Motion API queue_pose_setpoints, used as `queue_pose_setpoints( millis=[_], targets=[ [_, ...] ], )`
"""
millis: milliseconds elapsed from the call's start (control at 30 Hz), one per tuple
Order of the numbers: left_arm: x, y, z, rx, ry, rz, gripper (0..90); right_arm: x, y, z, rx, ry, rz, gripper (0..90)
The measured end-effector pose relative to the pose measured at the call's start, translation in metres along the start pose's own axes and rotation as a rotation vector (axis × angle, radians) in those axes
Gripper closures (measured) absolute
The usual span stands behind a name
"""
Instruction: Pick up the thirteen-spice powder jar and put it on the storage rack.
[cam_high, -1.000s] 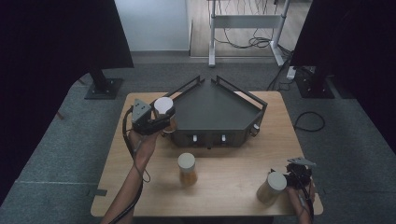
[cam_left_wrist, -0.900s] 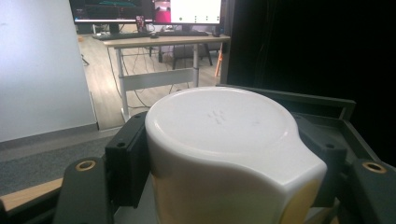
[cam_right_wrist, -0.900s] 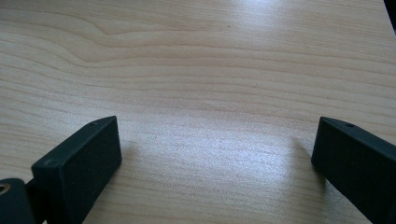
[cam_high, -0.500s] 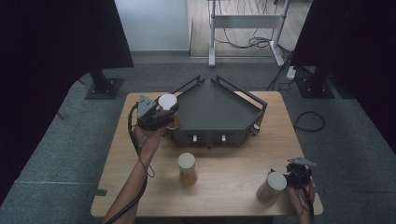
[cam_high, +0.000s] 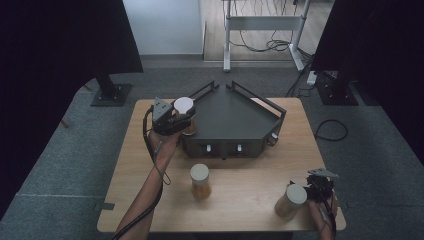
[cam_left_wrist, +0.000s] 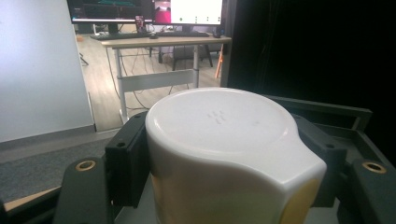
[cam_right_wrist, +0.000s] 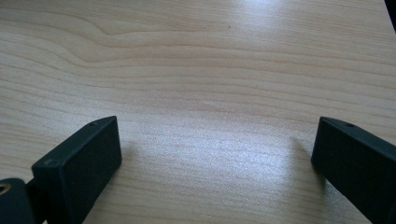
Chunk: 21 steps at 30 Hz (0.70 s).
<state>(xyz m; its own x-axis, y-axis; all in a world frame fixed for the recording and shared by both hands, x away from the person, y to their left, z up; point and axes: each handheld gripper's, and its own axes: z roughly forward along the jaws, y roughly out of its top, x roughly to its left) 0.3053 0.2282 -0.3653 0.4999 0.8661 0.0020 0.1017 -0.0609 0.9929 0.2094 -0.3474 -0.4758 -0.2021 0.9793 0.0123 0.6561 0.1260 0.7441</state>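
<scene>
Carrying white-capped jar (cam_high: 184, 113) in left tool (cam_high: 176, 119), jaws clamped on jar sides just under cap, held at left rim of dark tray (cam_high: 235, 117), probably for loading. Right tool (cam_high: 314, 189) spread wide over bare bench (cam_high: 240, 185), beside second jar (cam_high: 291, 200); third jar (cam_high: 200, 180) mid-bench awaits.

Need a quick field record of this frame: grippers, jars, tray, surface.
left gripper: shut on a white-lidded jar, held at the tray's left edge
right gripper: open, nothing between the jaws, above bare wood at the table's near right corner
middle jar: upright on the table, in front of the tray, apart from both grippers
right jar: on the table just left of the right gripper
tray: dark, angular, railed, nothing visible inside
table: light wood
</scene>
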Motion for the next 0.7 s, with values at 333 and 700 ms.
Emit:
queue_pose_setpoints(
  millis=[333, 700],
  targets=[
    [-0.001, -0.002, 0.014, 0.002, 0.008, 0.003, 30.8, 0.000, 0.000, 0.000, 0.000, 0.001, -0.001, 1.1],
    [-0.006, -0.005, 0.025, 0.034, 0.011, 0.035, 30.7, 0.000, 0.000, 0.000, 0.000, 0.002, -0.002, 1.0]
  ],
)
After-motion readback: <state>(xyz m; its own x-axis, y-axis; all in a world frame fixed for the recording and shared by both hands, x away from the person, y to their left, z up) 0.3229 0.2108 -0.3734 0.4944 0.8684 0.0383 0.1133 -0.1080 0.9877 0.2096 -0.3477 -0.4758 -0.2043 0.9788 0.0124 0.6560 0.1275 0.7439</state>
